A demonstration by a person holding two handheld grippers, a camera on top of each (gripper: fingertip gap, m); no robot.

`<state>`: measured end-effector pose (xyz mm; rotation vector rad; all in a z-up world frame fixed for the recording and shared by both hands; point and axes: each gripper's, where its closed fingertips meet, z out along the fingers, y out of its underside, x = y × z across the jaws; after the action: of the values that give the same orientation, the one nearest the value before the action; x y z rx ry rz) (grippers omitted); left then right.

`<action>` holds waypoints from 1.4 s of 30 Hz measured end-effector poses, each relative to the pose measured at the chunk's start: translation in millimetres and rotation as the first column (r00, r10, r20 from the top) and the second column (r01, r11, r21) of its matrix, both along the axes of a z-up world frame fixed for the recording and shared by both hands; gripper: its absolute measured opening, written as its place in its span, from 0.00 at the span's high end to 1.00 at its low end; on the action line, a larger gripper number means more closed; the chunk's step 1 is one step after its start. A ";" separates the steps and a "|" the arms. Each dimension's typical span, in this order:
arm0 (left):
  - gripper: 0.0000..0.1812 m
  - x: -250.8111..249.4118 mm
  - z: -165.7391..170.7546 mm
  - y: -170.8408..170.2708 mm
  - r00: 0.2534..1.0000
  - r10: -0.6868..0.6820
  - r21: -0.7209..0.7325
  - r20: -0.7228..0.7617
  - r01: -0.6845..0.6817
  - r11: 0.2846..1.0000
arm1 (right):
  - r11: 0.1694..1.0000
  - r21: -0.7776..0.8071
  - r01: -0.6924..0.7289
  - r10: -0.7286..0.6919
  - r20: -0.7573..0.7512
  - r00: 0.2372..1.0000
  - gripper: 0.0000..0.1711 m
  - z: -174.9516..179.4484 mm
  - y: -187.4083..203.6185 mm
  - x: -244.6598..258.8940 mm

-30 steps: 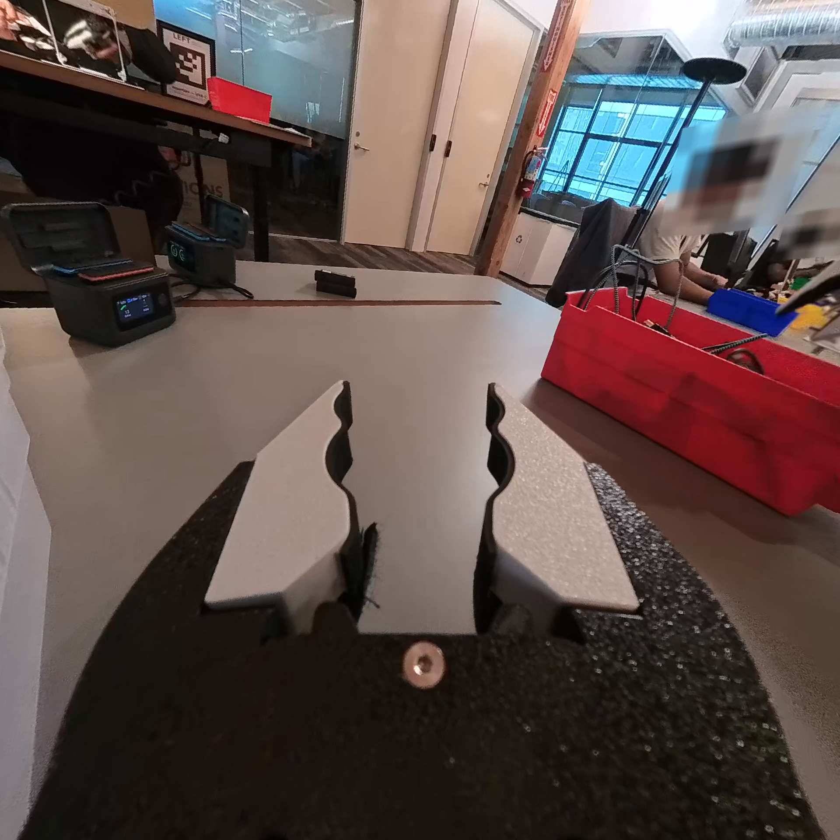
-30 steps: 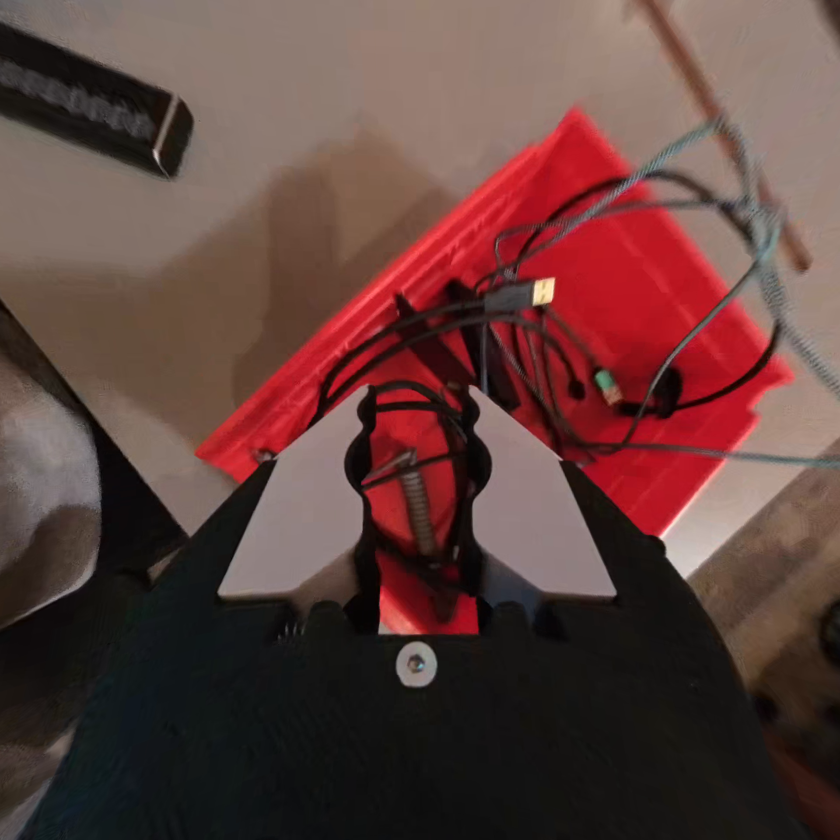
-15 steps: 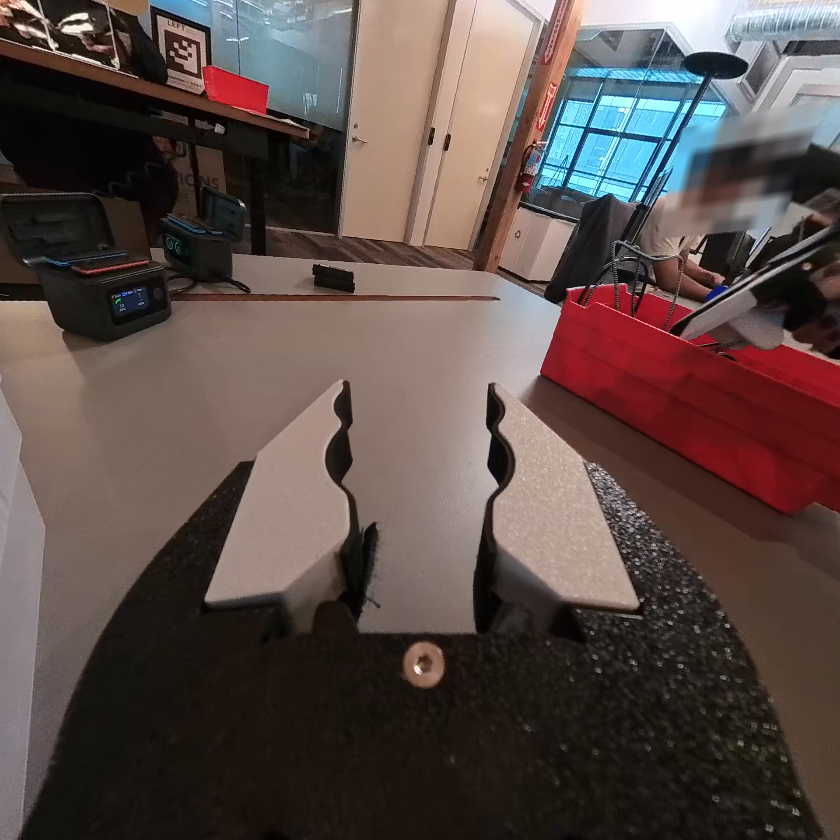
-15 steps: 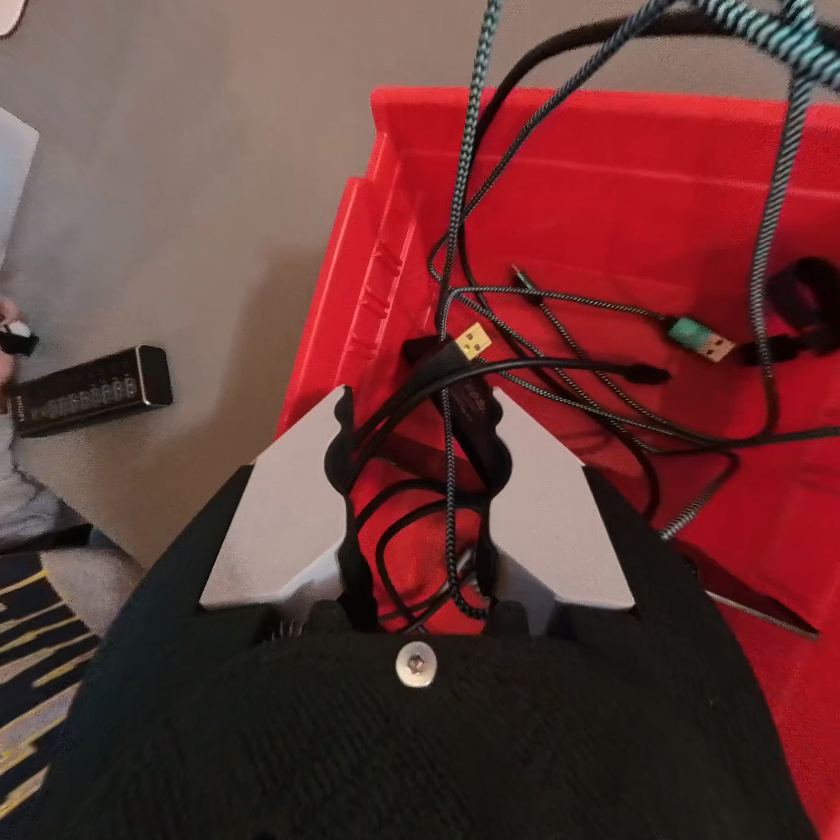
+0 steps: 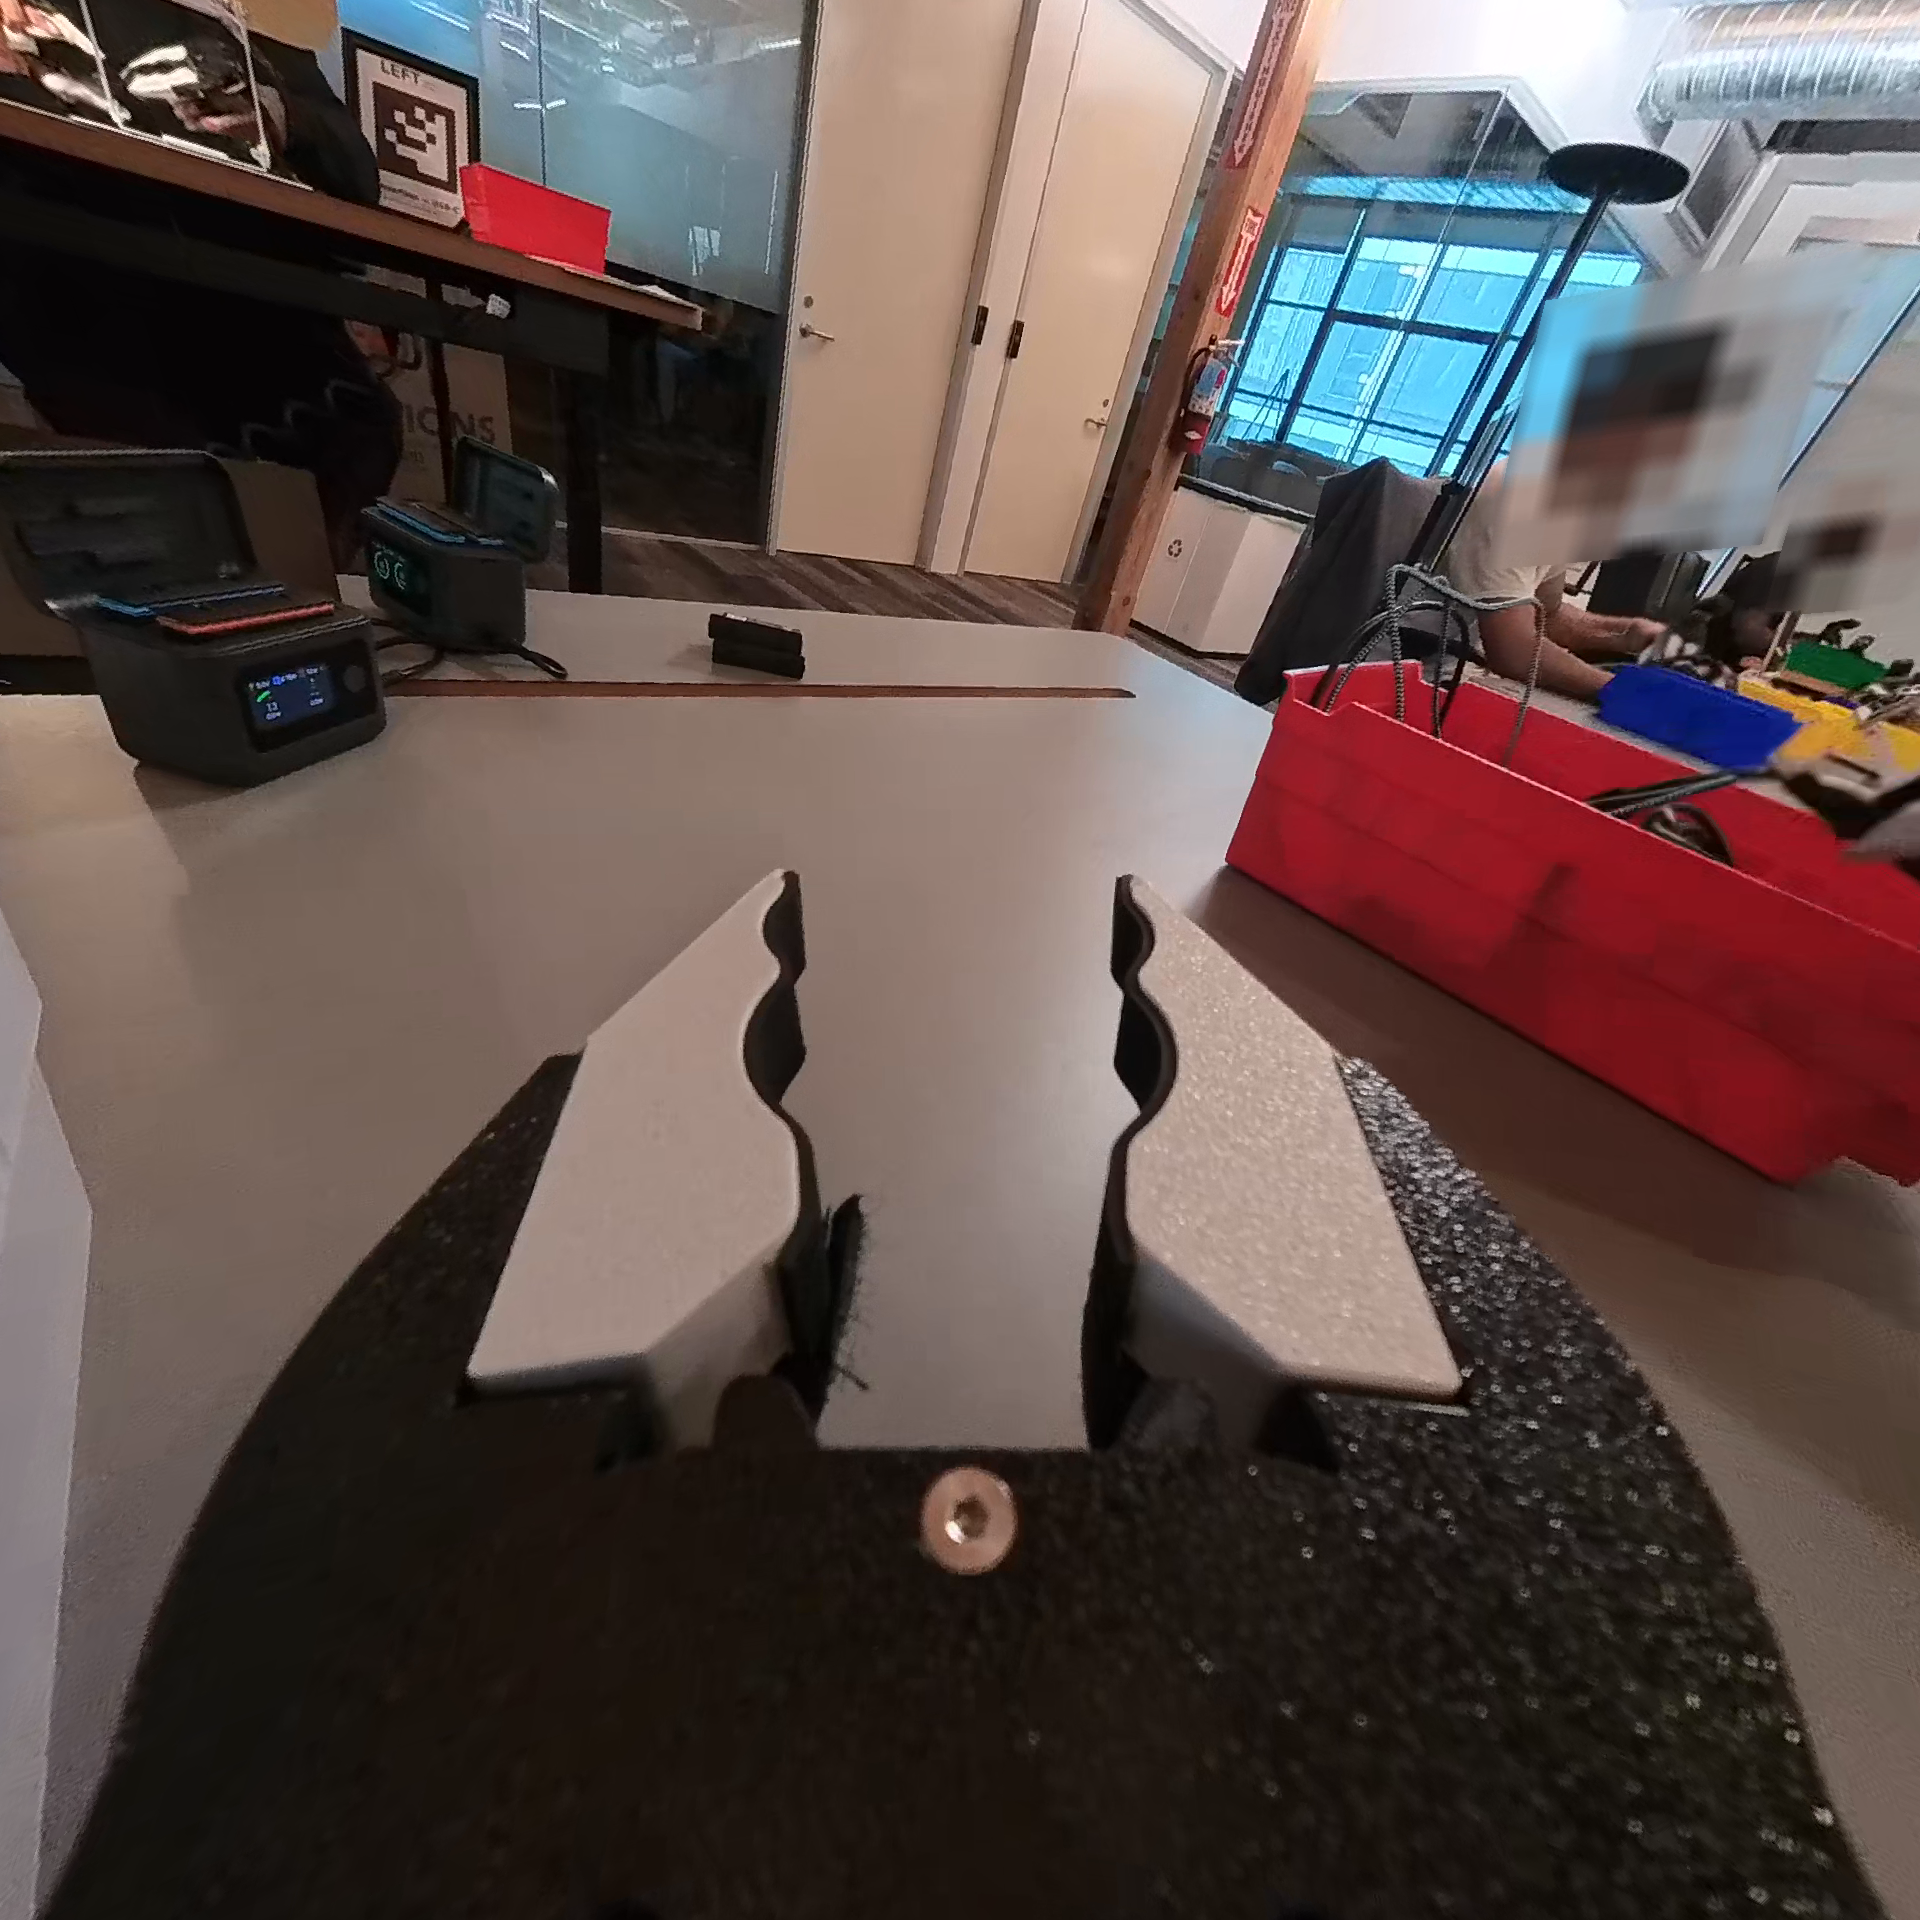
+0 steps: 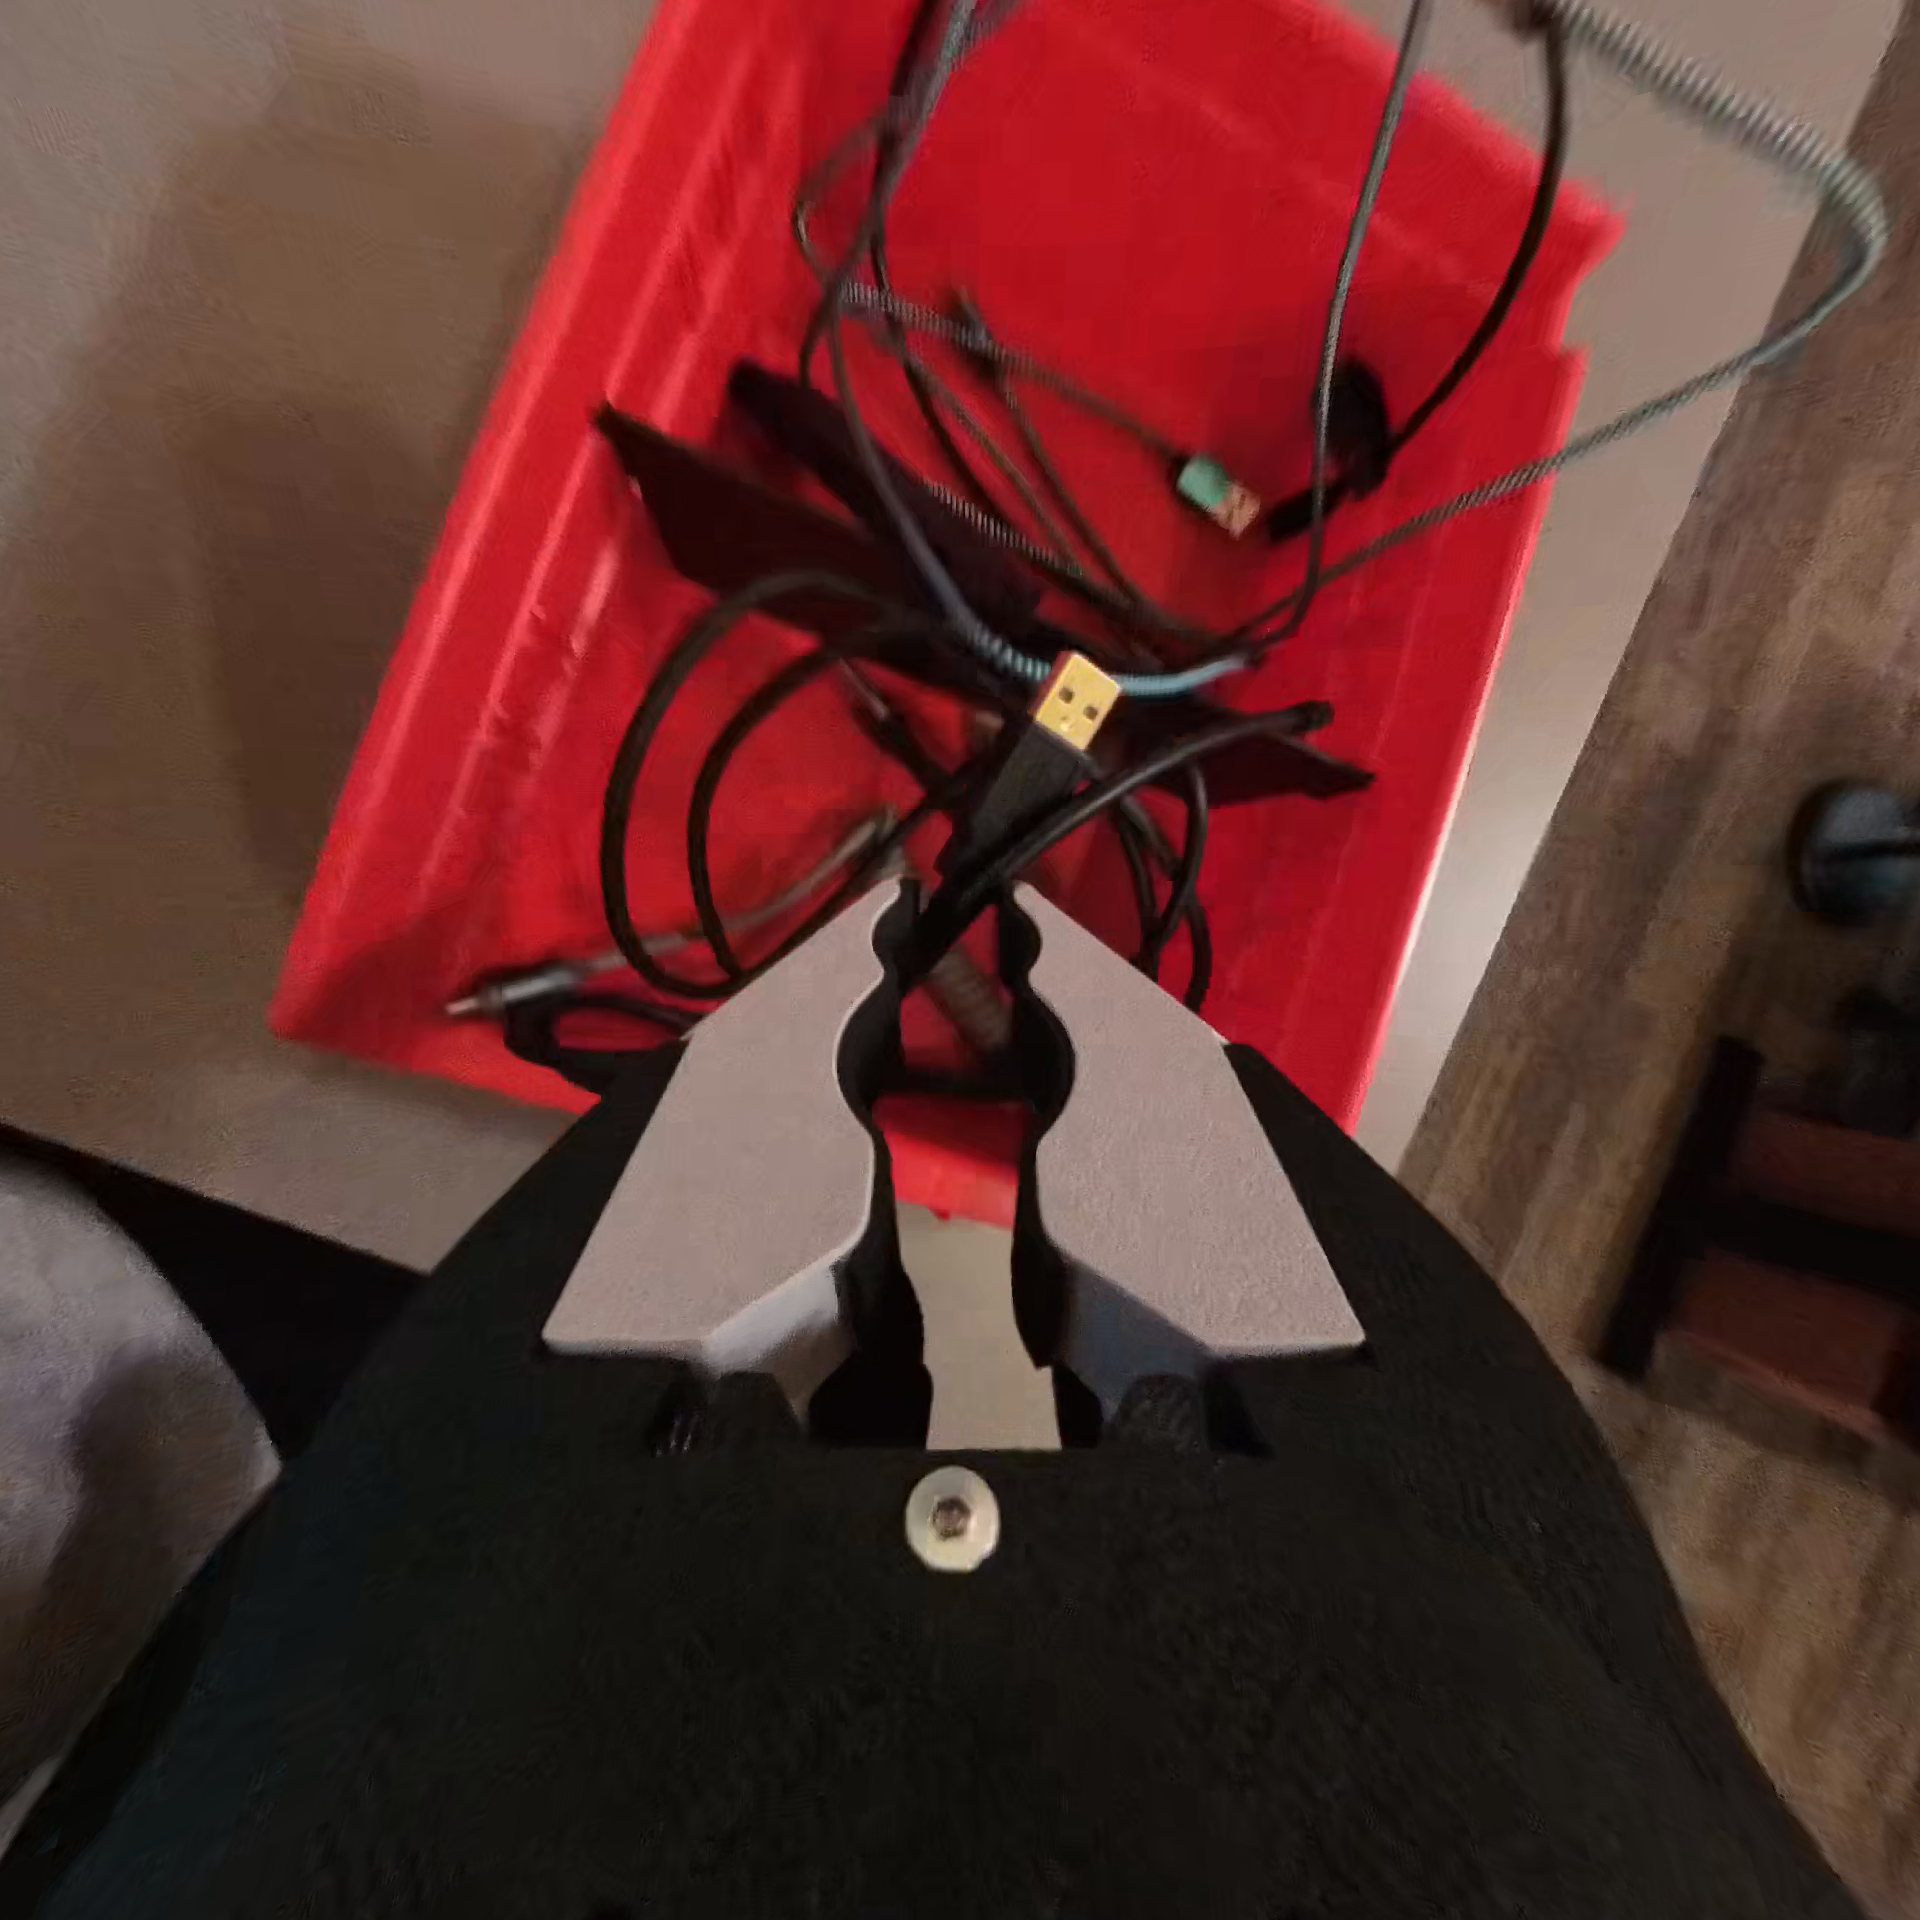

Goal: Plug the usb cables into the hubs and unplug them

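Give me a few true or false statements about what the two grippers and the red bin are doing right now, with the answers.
1. The right gripper is shut on a black USB cable with a gold plug. True.
2. The left gripper holds a cable. False: it is open and empty above the table.
3. The red bin holds several tangled cables. True.
4. The green-ended plug is in the right gripper. False: it lies in the bin.
5. The held plug is inserted in a hub. False: its tip is free in the air.
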<state>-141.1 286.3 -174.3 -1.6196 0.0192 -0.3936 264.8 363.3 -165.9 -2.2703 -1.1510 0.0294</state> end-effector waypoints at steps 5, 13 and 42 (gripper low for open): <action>0.69 0.0 -0.2 0.1 1.000 0.000 0.000 0.000 0.000 1.000 | 0.995 -0.100 0.025 -0.009 0.157 0.988 0.92 -51.8 -2.1 21.1; 0.65 5.9 -1.9 -3.2 0.997 -0.036 -0.004 -0.061 0.036 0.999 | 0.966 0.260 -0.011 0.009 0.007 1.000 0.55 44.6 -8.9 3.9; 0.69 67.3 -78.3 -128.8 0.092 -0.266 -0.253 -0.959 0.138 0.958 | 0.259 -0.090 -0.962 0.938 -0.213 0.273 0.45 -74.2 -178.7 -305.1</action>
<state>-73.8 157.6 -252.6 -1.6892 1.3459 0.6308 -40.3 184.6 -240.1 -1.2660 -2.3810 0.7928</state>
